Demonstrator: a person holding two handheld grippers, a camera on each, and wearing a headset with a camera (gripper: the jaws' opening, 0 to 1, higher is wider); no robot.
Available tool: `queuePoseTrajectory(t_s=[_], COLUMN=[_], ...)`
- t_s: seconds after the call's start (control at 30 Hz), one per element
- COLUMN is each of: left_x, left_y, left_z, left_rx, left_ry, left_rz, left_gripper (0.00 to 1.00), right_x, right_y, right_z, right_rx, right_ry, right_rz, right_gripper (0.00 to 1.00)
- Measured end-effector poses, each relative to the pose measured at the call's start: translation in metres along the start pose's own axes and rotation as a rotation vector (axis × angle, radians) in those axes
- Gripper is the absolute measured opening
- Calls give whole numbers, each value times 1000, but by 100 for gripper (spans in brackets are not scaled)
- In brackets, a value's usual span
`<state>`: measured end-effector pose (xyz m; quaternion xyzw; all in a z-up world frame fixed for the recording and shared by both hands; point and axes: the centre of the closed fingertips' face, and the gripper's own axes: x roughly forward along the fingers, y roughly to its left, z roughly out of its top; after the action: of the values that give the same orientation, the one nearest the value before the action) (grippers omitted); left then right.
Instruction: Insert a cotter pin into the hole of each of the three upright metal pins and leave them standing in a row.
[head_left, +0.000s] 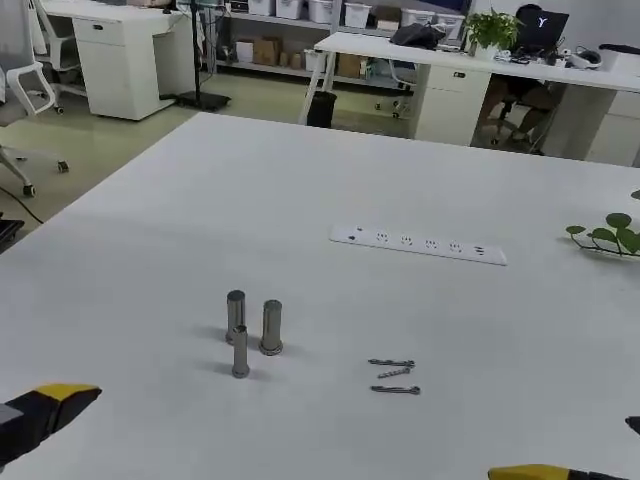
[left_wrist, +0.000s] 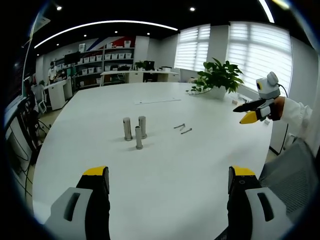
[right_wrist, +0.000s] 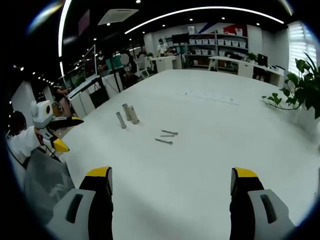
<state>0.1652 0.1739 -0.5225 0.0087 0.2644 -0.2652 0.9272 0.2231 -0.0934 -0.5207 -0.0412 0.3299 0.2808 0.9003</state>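
Three upright metal pins (head_left: 271, 327) stand in a tight cluster on the white table (head_left: 300, 200), none with a cotter pin in its hole. Three cotter pins (head_left: 394, 375) lie loose to their right. My left gripper (head_left: 60, 400) hovers at the near left edge, well short of the pins. In its own view the left gripper (left_wrist: 169, 175) is open and holds nothing, with the pins (left_wrist: 138, 131) far ahead. My right gripper (head_left: 545, 471) sits at the near right edge. The right gripper (right_wrist: 172, 175) is also open and holds nothing, the cotter pins (right_wrist: 166, 136) lying ahead of it.
A white power strip (head_left: 420, 243) lies flat beyond the parts. A leafy plant (head_left: 610, 235) stands at the table's right edge. Desks, office chairs and shelves stand beyond the far edge. Broad bare tabletop surrounds the pins.
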Motion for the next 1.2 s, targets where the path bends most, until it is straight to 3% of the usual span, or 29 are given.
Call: queuePoseTrajectory(t_s=[0.07,0.13,0.3,0.53,0.63,0.73,0.8,1.07,1.2], left_x=[0,1,1,1,0,0,0,0,0], left_y=[1,1,-1,-1,-1,-6,-4,-1,2], left_z=[-8,-6,-1,-1,-1,-2,3,3,7], left_rx=[35,47,-1,-13,0,-3,25,25,49], left_ry=[53,39,4,-6,-12,-6,-37,-24,-50], left_rz=[10,21,7,6,9,-25,-9,3,18], left_gripper=[99,99,99,99,97,99,99,99,99], right_x=[0,0,0,0,0,0,1,1,3], right_y=[0,0,3,4,5,6,5,6,8], right_z=[0,0,-1,0,0,0,1,3,5], right_rx=[1,0,-3,-10,-13,-17,-18,-23,-29], right_ry=[1,2,6,5,6,7,5,4,5], right_rz=[1,2,6,9,11,11,11,17,26], right_gripper=[97,97,97,97,97,96,96,96,96])
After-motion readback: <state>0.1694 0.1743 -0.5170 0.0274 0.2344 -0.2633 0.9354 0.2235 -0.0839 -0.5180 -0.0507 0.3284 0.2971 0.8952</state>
